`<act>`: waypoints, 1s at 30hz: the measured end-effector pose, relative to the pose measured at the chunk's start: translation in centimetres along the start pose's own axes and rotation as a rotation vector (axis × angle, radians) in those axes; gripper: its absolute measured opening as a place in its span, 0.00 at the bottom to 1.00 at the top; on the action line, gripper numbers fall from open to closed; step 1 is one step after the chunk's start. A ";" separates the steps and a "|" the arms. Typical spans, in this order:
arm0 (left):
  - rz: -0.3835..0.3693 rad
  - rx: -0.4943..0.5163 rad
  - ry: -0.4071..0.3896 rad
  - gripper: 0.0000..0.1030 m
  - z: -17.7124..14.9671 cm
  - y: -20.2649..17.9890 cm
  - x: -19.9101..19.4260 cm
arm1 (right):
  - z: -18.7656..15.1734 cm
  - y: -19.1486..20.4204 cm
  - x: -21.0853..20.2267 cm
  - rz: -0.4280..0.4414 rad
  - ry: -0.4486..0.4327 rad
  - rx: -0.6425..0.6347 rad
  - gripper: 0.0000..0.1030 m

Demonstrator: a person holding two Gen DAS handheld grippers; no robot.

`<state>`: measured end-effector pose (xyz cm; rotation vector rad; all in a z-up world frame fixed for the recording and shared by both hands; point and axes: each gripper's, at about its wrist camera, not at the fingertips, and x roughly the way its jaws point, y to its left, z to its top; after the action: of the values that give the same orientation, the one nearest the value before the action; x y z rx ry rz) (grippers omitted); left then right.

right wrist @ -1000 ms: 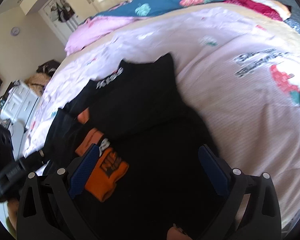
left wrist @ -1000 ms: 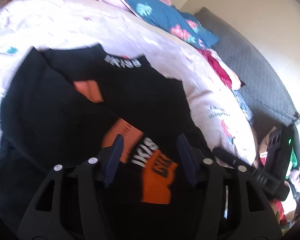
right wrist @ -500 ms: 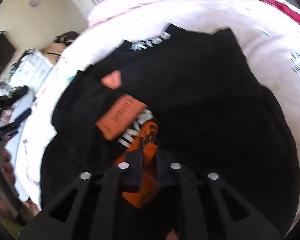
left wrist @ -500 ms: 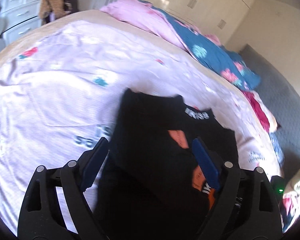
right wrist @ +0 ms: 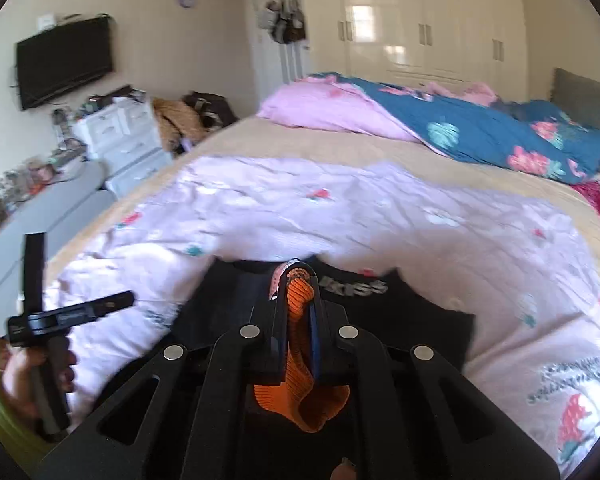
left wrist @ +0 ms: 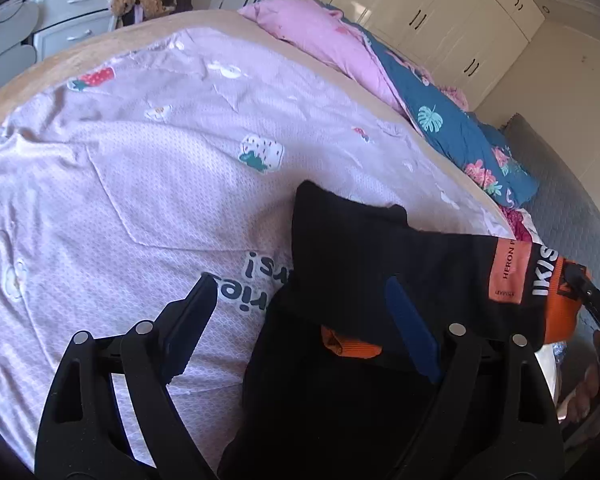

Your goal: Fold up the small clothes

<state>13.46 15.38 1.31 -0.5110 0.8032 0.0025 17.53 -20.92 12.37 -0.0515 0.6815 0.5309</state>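
A black top (left wrist: pixel 360 248) with white lettering and orange cuffs lies on the pink printed quilt (left wrist: pixel 140 184). My left gripper (left wrist: pixel 300 300) hangs open over its left edge; black cloth and quilt lie under the gap, and the pads touch nothing. One sleeve stretches to the right, where my right gripper (left wrist: pixel 580 276) holds its orange cuff (left wrist: pixel 560 312). In the right wrist view my right gripper (right wrist: pixel 298 276) is shut on that orange cuff (right wrist: pixel 300 396), lifted above the black top (right wrist: pixel 420 320). A hand holds the left gripper (right wrist: pixel 120 302) at the far left. A second orange cuff (left wrist: pixel 350 346) peeks from under a fold.
A blue floral duvet (right wrist: pixel 480 128) and a pink blanket (right wrist: pixel 320 108) are bunched at the far side of the bed. A grey headboard (left wrist: pixel 572 208) stands on the right. White drawers (right wrist: pixel 120 136), a wall TV (right wrist: pixel 64 60) and cream wardrobes (right wrist: pixel 420 20) line the room.
My right gripper shut on the orange cuff and rose with it, pulling the sleeve up and to the right. My left gripper opened wider and swung left over the garment's left edge.
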 end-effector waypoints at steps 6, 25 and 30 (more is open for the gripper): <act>-0.002 0.010 0.051 0.76 -0.6 -0.5 2.3 | -3.9 -3.9 2.7 -0.080 0.090 0.111 0.07; -0.005 0.040 0.186 0.59 -0.5 -1.1 9.5 | -7.6 -6.9 5.9 -0.213 0.153 0.170 0.14; -0.023 0.058 0.195 0.28 -0.7 -1.2 10.0 | -8.4 -7.6 5.4 -0.242 0.150 0.191 0.26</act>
<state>20.24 12.18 -5.45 -0.4702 0.9850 -0.0924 19.84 -26.87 1.56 0.0057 0.8572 0.2297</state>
